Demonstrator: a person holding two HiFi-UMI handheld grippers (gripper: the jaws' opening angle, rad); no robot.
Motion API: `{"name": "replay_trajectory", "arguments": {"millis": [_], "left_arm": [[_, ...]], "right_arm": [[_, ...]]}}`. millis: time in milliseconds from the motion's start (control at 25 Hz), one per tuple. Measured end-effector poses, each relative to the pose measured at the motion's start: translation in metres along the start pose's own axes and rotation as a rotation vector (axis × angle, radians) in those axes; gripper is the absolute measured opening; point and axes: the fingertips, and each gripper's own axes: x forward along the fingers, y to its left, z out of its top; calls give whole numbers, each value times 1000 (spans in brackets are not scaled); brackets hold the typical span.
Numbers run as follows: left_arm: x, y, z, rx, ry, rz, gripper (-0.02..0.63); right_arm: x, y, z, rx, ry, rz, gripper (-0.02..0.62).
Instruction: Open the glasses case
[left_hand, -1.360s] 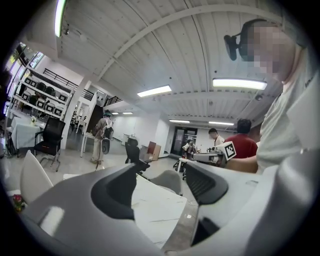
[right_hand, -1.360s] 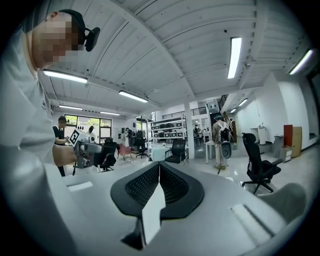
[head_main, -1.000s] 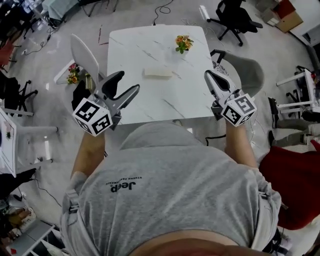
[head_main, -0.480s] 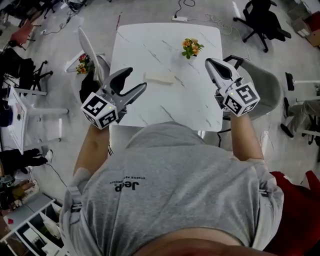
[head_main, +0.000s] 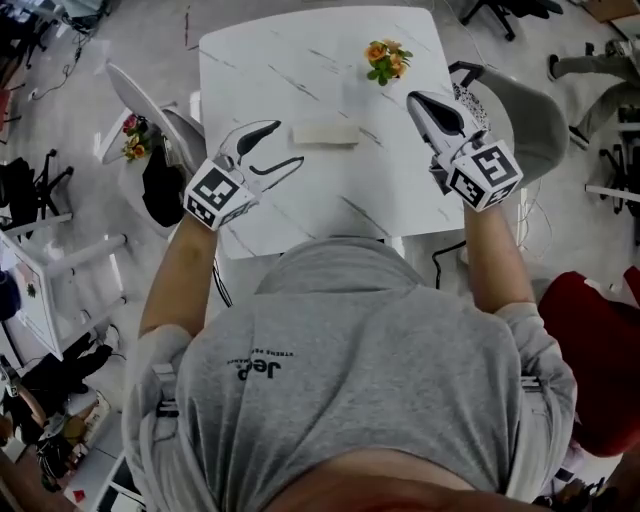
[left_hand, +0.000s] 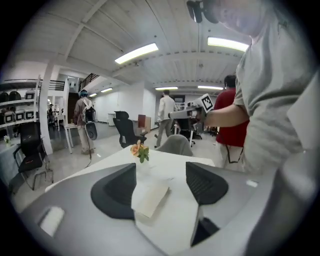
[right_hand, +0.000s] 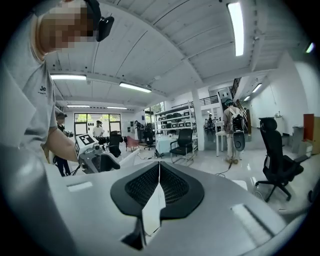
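The glasses case (head_main: 325, 133) is a pale, flat, oblong box lying shut on the white marble table (head_main: 270, 60), left of the middle. My left gripper (head_main: 283, 145) hovers just left of it over the table's near left part, jaws open and empty. In the left gripper view the case (left_hand: 152, 197) shows in the gap between the open fingers, a little ahead of the gripper (left_hand: 160, 167). My right gripper (head_main: 414, 99) hangs over the table's right edge, well right of the case, shut on nothing. Its pads (right_hand: 172, 186) meet in the right gripper view.
A small vase of orange flowers (head_main: 388, 60) stands at the table's far right, behind the case. A grey chair (head_main: 525, 125) sits right of the table, a white chair (head_main: 140, 100) and a black bag (head_main: 163, 190) left. People walk in the room (left_hand: 82, 122).
Both grippers have come forward over the table. The left one now sits close beside the case, still open. The right one stays shut.
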Motion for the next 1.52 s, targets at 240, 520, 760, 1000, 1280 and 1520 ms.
{"name": "replay_trajectory", "arguments": {"millis": [240,520,760,1000,1280,1520], "left_arm": [[39,29,-77,62,168,-17,334],[72,35,-142,161,326,-83,334],[93,40,-166,231,375,-125,334],[108,42,-176,251,407,-175,334],[111,39,-181,254,430,-217,313],[110,42,-176,220,435,-249,295]], "right_arm": [[36,3,-43,33,47,20,8],[67,7,-77,39,82,66,8],[76,2,-91,49,95,72,8],[75,-6,-101,65,107,65,8],[71,-11,-104,68,113,61,8],[72,-12,-105,74,106,57,8]]}}
